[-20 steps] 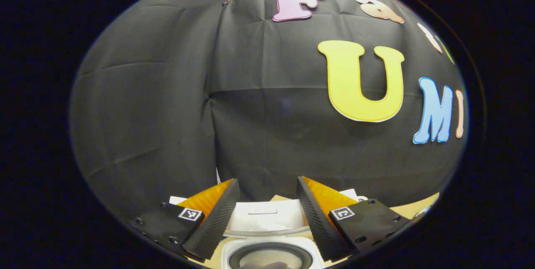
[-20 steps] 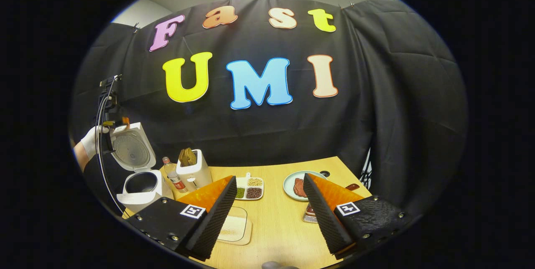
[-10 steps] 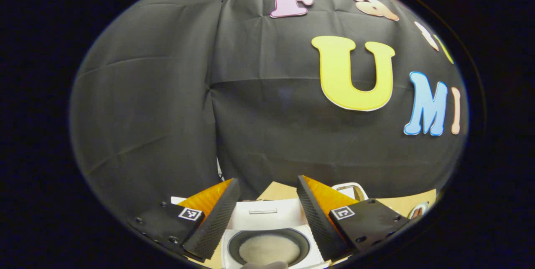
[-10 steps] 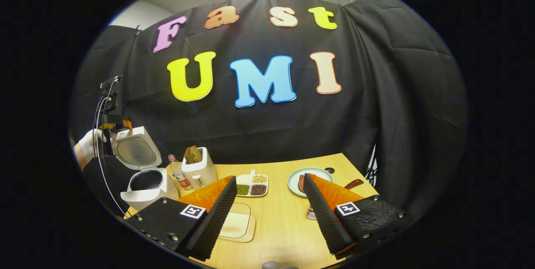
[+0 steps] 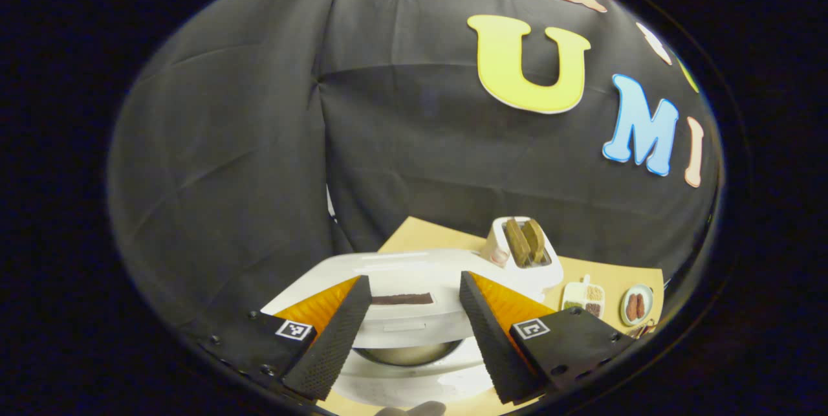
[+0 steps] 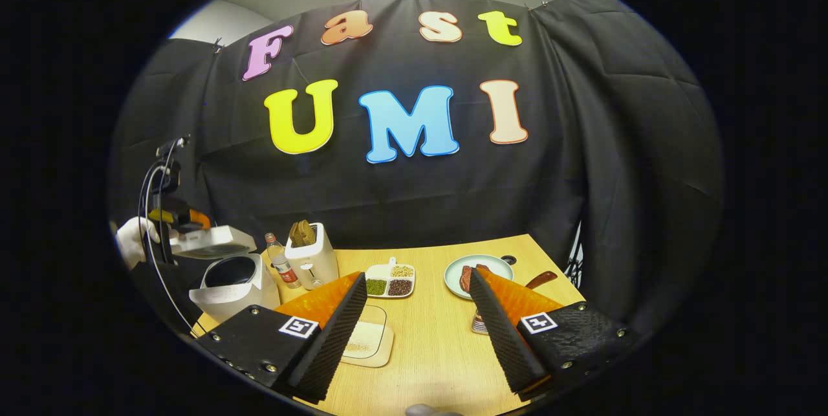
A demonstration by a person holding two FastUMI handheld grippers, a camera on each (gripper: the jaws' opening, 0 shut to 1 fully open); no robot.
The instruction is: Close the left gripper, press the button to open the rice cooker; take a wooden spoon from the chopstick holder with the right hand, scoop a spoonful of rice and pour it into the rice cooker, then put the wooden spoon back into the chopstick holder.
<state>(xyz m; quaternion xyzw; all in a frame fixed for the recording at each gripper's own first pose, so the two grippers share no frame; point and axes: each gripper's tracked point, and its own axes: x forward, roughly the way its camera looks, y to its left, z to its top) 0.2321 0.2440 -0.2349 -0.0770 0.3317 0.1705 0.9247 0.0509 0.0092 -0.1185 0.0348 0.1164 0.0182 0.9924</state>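
Observation:
The white rice cooker point(image 6: 229, 283) stands at the table's left end, its lid point(image 6: 210, 241) hanging half lowered over the dark pot. My left gripper point(image 6: 178, 217), held by a gloved hand point(image 6: 132, 241), rests at the lid's top. In the left gripper view the lid point(image 5: 401, 273) lies just ahead of my open left gripper point(image 5: 411, 338), with the pot point(image 5: 407, 354) under it. My right gripper point(image 6: 420, 338) is open and holds nothing above the table. A brown spoon handle point(image 6: 540, 281) juts from the chopstick holder point(image 6: 480, 325), mostly hidden by the right finger. A rice tray point(image 6: 369, 341) lies near the front.
A white toaster point(image 6: 310, 254) with bread and a small bottle point(image 6: 279, 264) stand right of the cooker. A divided dish point(image 6: 388, 281) of beans and a plate point(image 6: 475, 273) of food sit mid-table. The wooden table point(image 6: 427, 364) ends at the black cloth wall.
The cooker's lid has swung down from upright to half lowered, with my left gripper tipping down along with it. My right gripper has hardly shifted.

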